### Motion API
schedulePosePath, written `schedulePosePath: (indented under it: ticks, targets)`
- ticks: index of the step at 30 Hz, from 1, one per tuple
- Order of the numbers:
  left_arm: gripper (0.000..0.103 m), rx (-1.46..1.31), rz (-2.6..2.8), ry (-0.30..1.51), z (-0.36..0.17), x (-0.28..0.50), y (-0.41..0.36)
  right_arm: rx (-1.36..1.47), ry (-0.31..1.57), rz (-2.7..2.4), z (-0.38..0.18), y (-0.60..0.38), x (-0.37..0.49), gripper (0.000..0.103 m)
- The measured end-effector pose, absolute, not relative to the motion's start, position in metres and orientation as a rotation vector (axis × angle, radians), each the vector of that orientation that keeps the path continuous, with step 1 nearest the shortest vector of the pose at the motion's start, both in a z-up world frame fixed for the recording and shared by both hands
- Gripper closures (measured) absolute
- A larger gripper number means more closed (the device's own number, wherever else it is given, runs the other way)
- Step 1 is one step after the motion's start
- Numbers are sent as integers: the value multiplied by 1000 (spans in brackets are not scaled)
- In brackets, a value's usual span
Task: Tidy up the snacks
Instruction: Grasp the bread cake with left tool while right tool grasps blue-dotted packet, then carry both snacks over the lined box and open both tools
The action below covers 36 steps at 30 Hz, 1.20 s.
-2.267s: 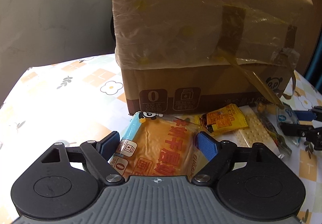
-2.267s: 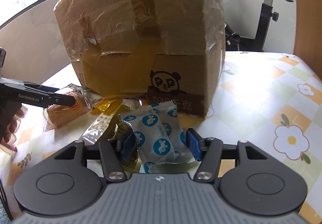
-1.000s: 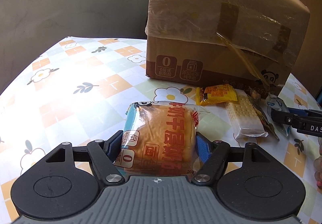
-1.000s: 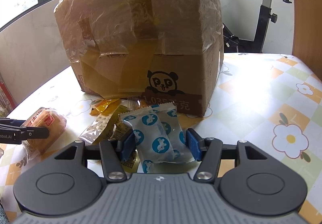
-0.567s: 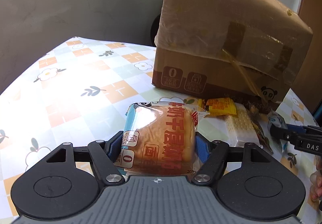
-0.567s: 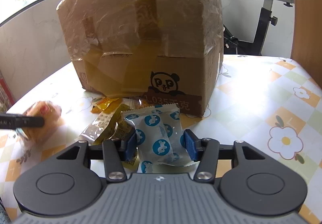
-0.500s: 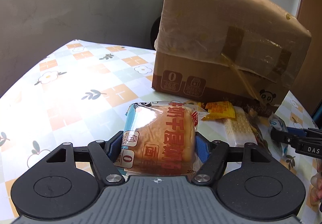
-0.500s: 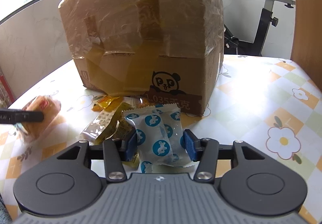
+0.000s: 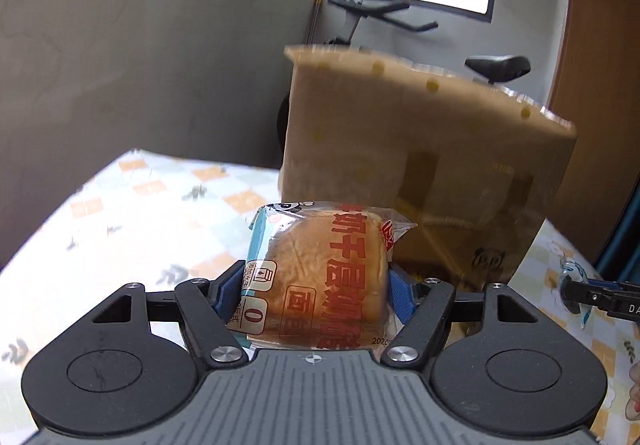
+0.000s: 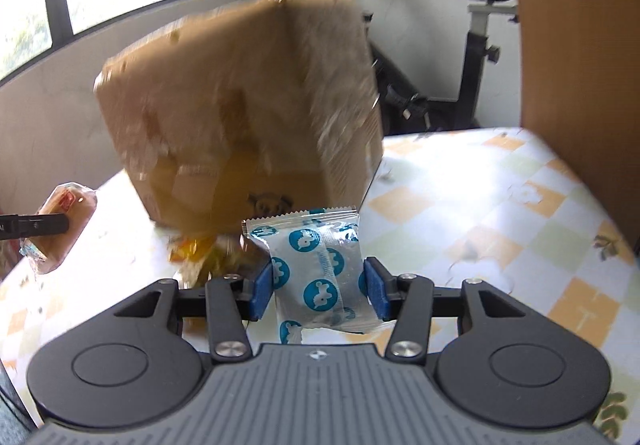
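Left gripper (image 9: pixel 316 295) pinches a wrapped bread bun (image 9: pixel 320 277) across its width, blue pads (image 9: pixel 228 291) pressed into both sides of the clear wrapper; the bun is carried clear of the counter (image 9: pixel 132 213), in front of the taped cardboard box (image 9: pixel 420 165). Right gripper (image 10: pixel 326 287) pinches a white sachet with blue rabbit print (image 10: pixel 320 273) at mid-length, its jaws having just been closing on it, and the sachet is held off the counter too. Judgement on handling: both items look light. The bun is soft and will squash under a hard squeeze, so a broad hold across its middle with modest force suits it; the film looks slick and could slide. The sachet is thin and floppy with crimped ends, apt to droop or twist, so hold it near the centre over the filled part, not on the seal. Remaining snack wrappers (image 10: pixel 200 253) lie at the foot of the box, blurred, types not readable.
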<state>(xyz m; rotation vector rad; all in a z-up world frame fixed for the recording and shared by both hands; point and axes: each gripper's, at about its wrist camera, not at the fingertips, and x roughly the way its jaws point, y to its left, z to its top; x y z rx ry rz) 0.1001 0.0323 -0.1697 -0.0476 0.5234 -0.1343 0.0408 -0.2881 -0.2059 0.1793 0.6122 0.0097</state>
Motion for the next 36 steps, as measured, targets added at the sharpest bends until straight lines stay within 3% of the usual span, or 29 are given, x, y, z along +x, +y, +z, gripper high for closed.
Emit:
schedulePosePath:
  ticks: [12,19,27,34,36]
  targets:
    - [29,-23,-225,286,-72,125,12,165,350,30,-102,-290,64,52]
    - [29,-3,-279,281,-40,174,-16,96,299,115,-56,-269,119,52]
    - [29,15,-238,383,-54,237,-27,21,471,123,-83,-240,216,53]
    - [28,64,-257,444,-65,252,-22,29,583,82,-111,-242,244,51]
    - [18,76,-268,429,-65,248,-19,46,574,84,-112,-245,242,43]
